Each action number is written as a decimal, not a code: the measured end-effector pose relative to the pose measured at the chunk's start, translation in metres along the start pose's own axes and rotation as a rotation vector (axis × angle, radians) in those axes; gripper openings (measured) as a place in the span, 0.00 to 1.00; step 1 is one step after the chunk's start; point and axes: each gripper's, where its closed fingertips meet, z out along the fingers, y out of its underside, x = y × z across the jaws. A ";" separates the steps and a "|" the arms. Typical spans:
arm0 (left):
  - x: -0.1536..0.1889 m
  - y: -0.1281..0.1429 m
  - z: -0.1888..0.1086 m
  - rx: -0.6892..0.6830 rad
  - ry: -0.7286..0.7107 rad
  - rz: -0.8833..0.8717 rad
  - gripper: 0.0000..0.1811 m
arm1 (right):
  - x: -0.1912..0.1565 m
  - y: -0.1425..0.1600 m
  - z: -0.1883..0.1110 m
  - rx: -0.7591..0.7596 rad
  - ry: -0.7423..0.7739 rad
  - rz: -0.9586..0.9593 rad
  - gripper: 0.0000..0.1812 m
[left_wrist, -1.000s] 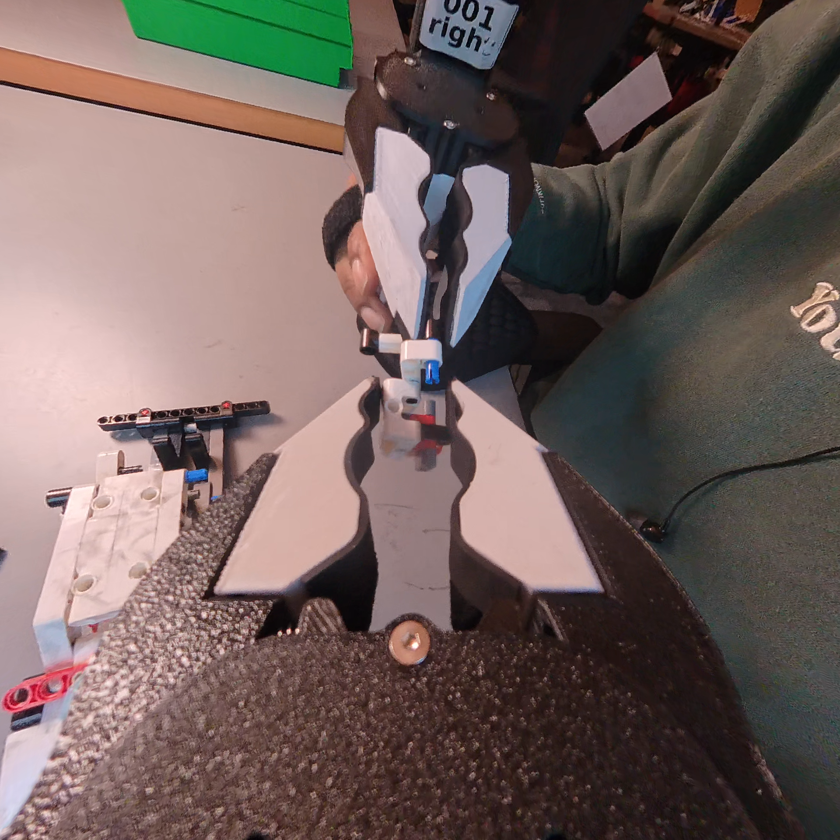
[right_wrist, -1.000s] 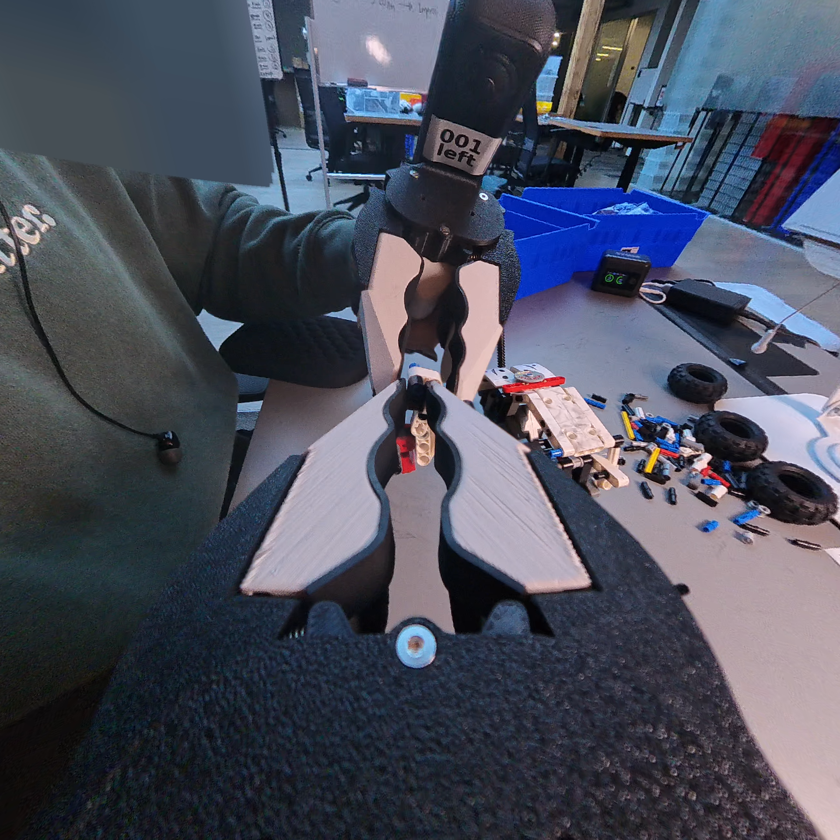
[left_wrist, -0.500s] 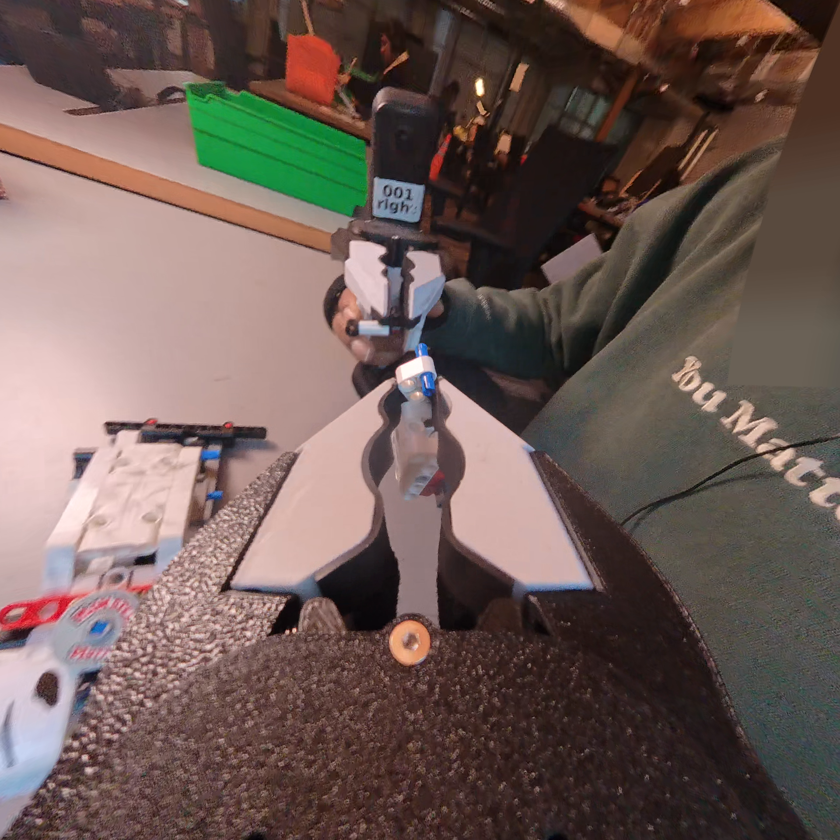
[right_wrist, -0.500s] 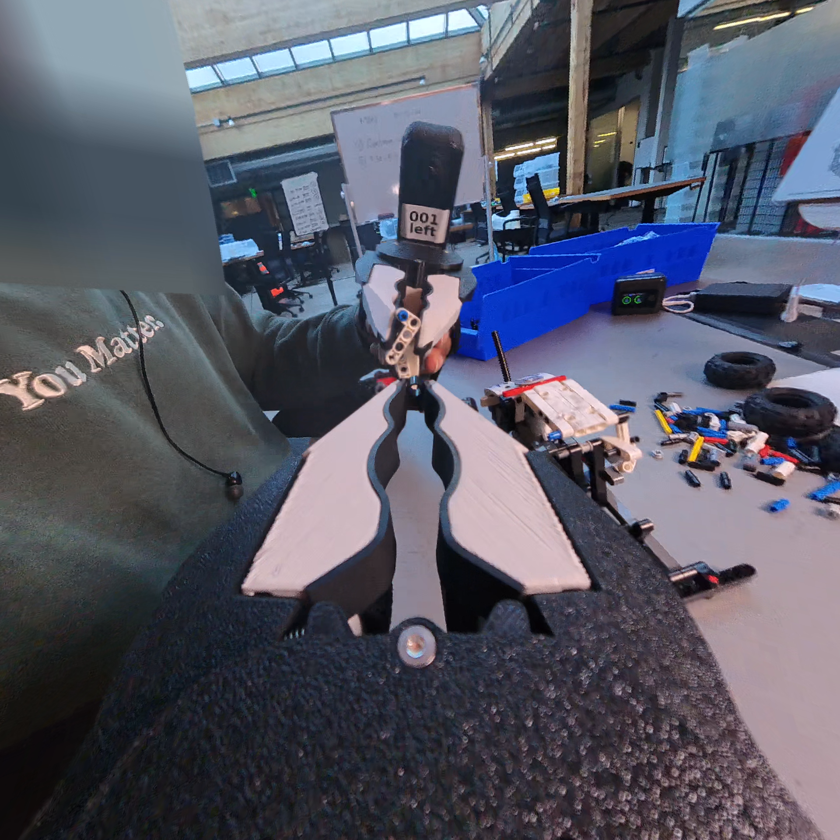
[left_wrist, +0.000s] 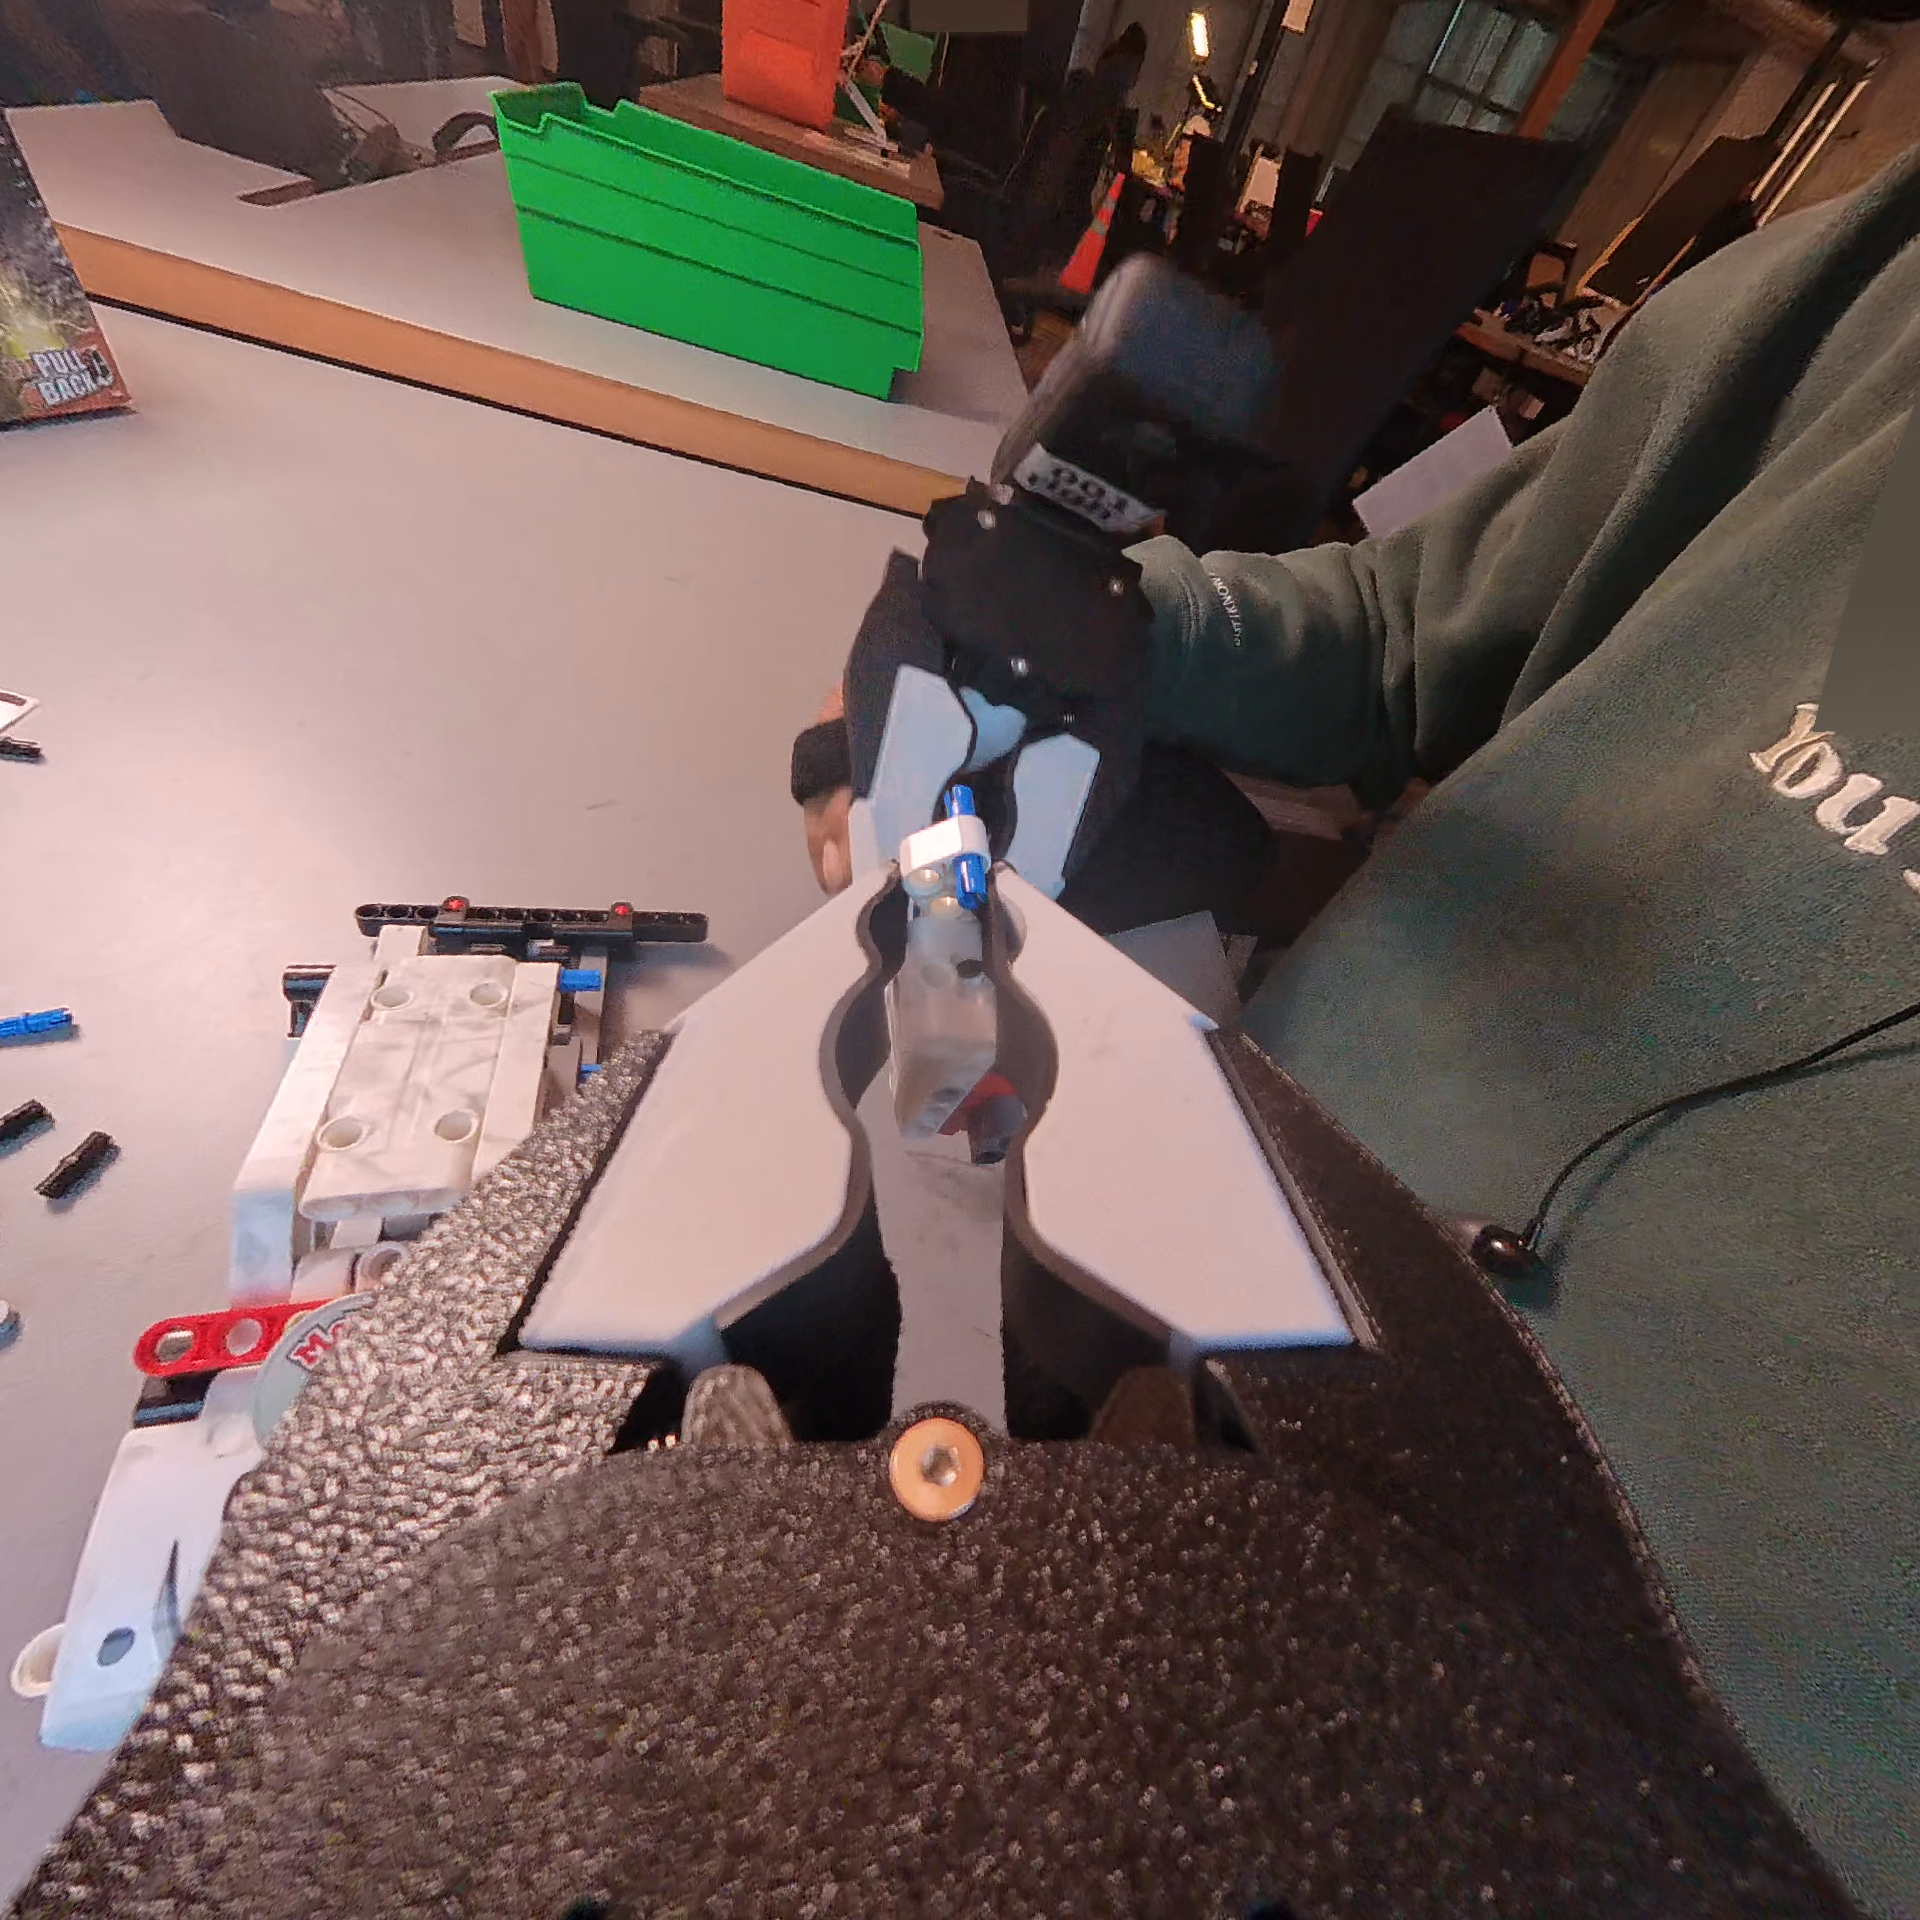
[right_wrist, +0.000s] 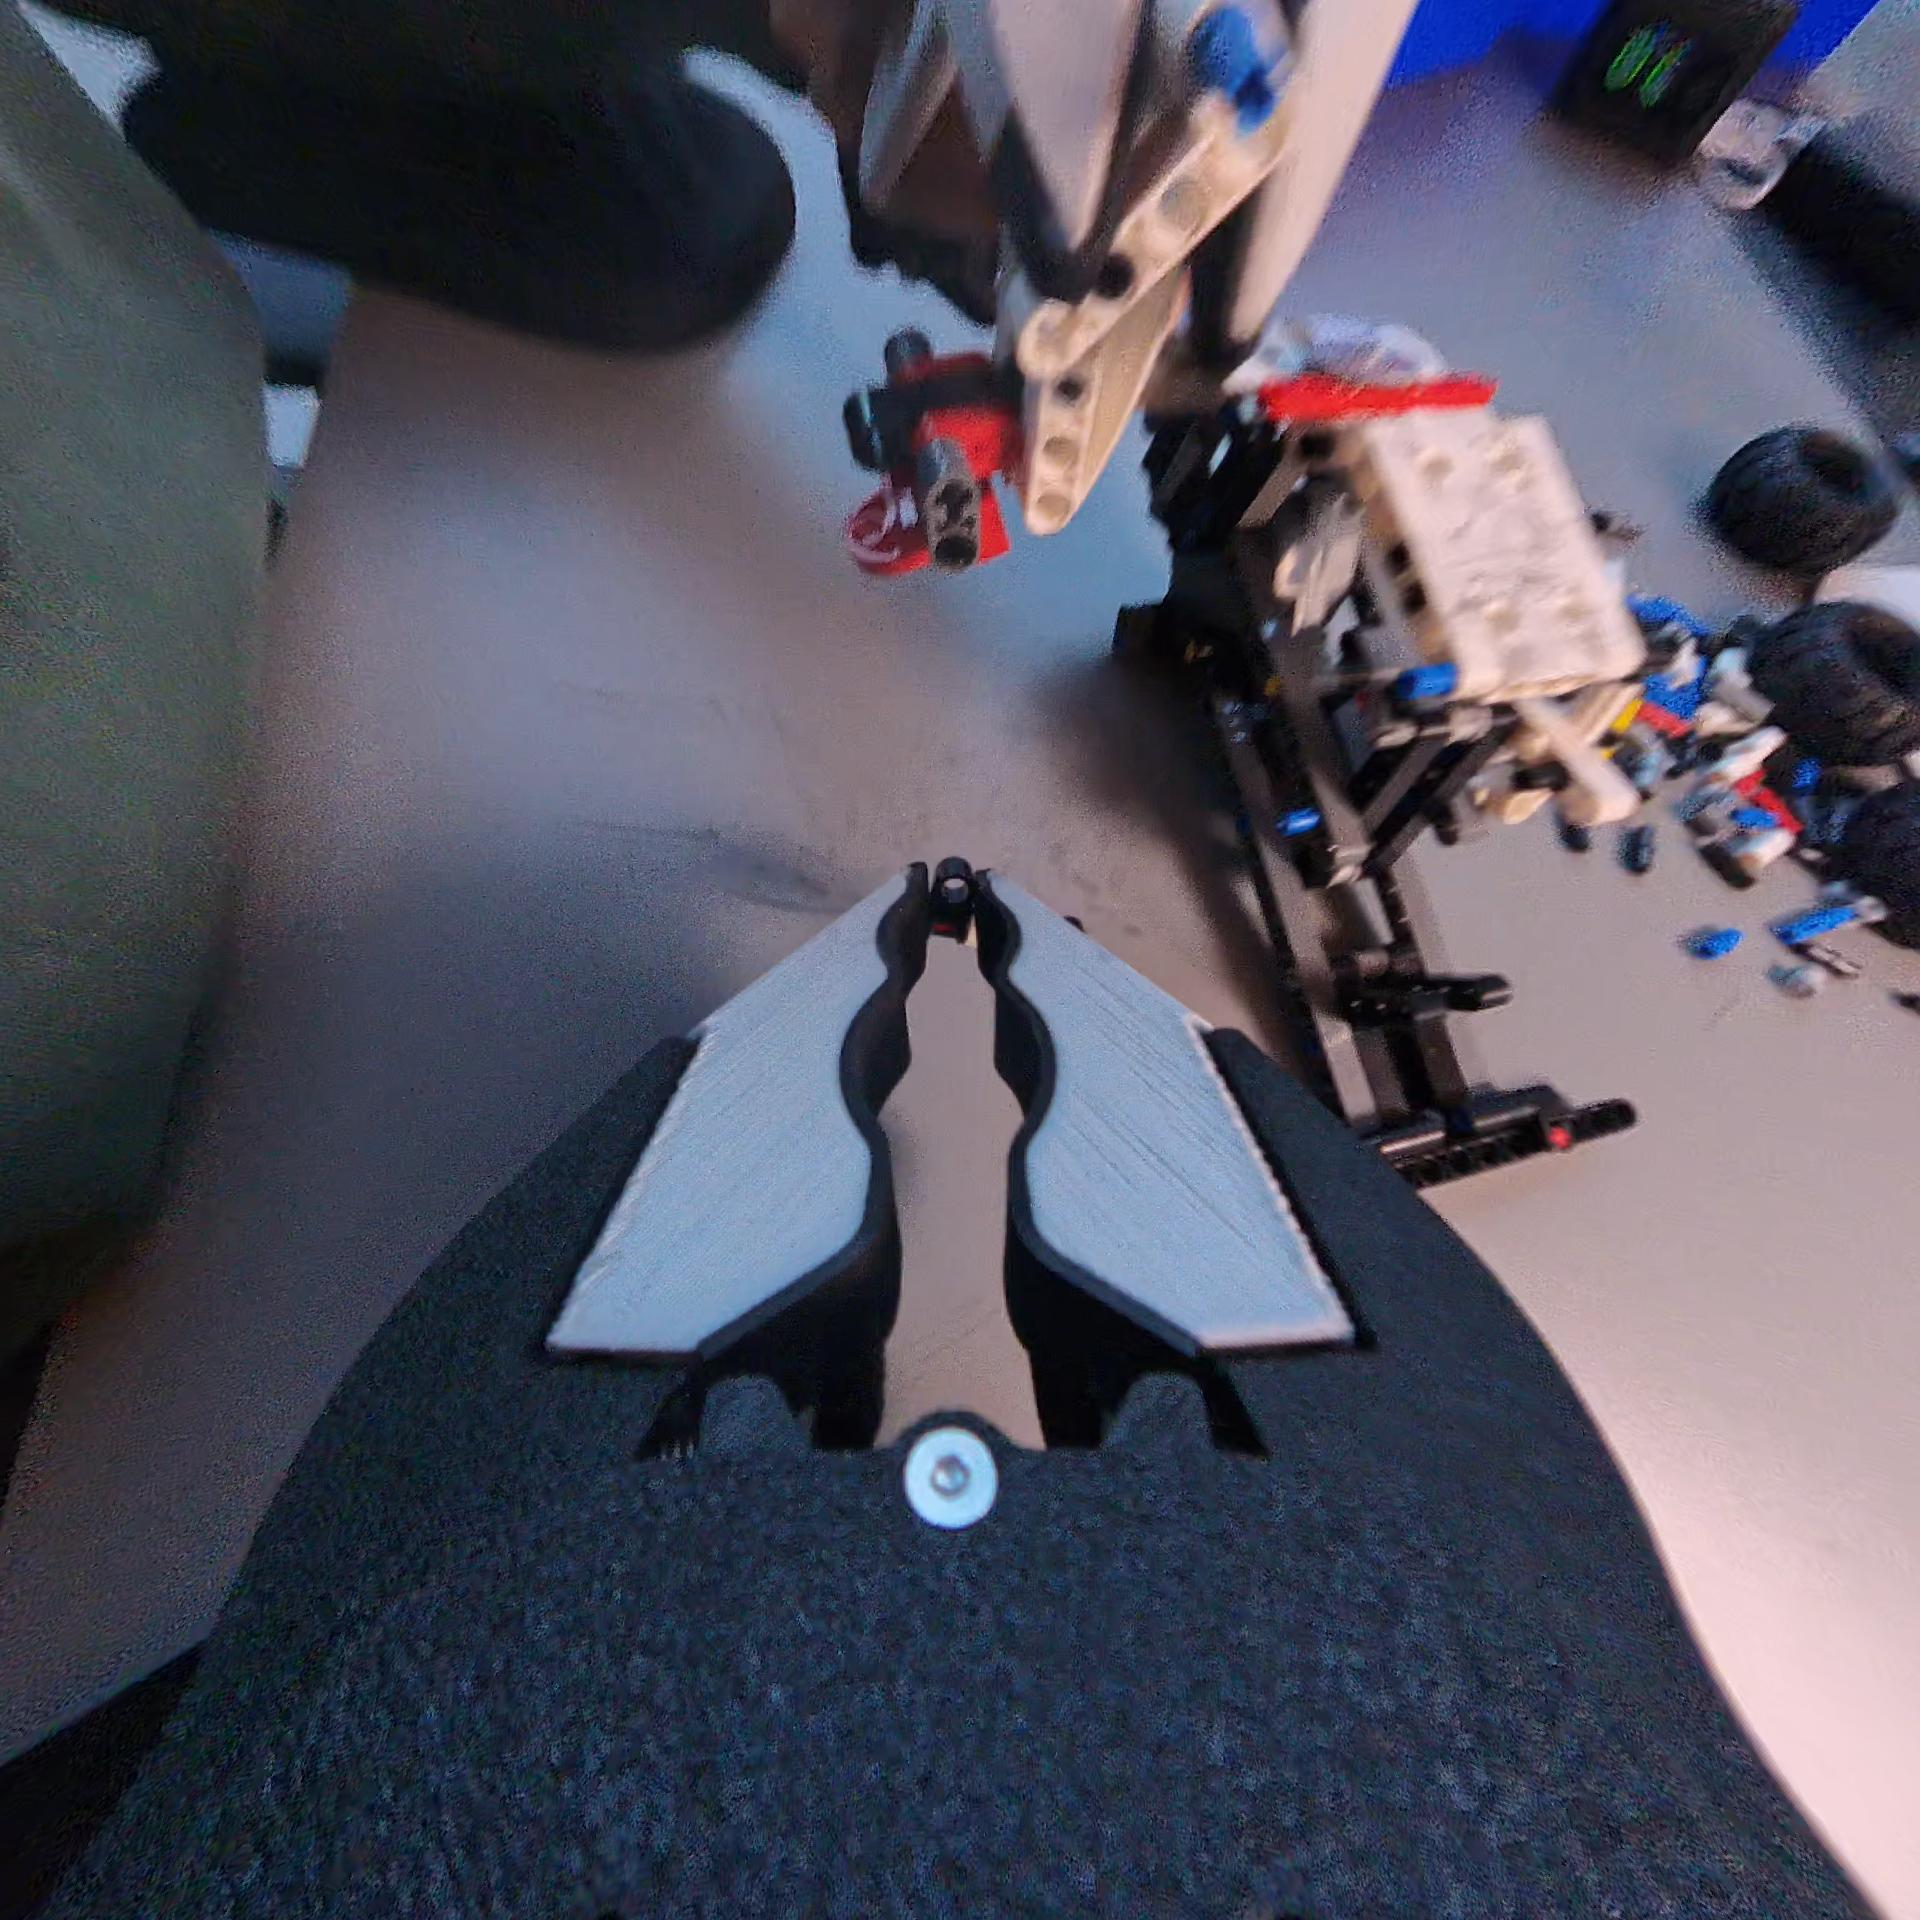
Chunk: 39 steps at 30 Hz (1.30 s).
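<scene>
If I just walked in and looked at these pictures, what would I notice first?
First, the left gripper pinching a small white brick piece with blue pins and a red part, held up above the grey table. The right gripper pinches a tiny black pin. A half-built white and black toy vehicle sits beside loose bricks and black tyres, and a bright green bin stands far back.

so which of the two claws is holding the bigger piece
The left claw: it grips a long pale grey block piece with blue pins. The right claw only pinches a tiny black pin.
</scene>
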 end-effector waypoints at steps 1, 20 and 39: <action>0.000 0.003 0.002 -0.007 0.001 -0.001 0.07 | -0.002 0.013 0.008 -0.088 -0.003 -0.019 0.05; 0.023 0.005 0.013 -0.032 0.133 -0.042 0.07 | 0.004 -0.100 -0.052 0.395 -0.041 -0.066 0.01; 0.031 -0.012 0.007 0.081 0.162 -0.100 0.06 | 0.004 -0.104 -0.061 0.466 -0.058 -0.024 0.01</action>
